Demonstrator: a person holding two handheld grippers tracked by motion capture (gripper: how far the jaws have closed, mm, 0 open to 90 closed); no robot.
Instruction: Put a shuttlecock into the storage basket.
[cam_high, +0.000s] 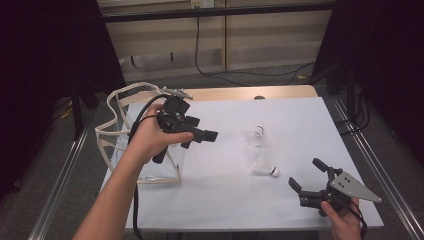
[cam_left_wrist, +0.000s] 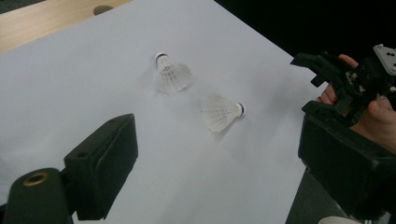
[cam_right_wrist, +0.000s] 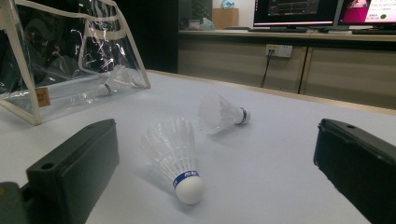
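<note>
right gripper view: near shuttlecock (cam_right_wrist: 175, 158) lies between open right gripper (cam_right_wrist: 215, 172) jaws

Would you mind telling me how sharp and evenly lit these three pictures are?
High view: dim, dark at the sides, the shuttlecocks soft against the white table. Left gripper view: the tongs up close are blurred. Right gripper view: the near shuttlecock is sharp, and glare streaks the clear bag.

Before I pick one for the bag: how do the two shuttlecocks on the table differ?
The near shuttlecock lies closer to the right gripper, cork toward it; the far shuttlecock lies farther back, cork pointing sideways in the right gripper view. Both are white, feathered, blue-banded, lying on their sides on the table, untouched.
</note>
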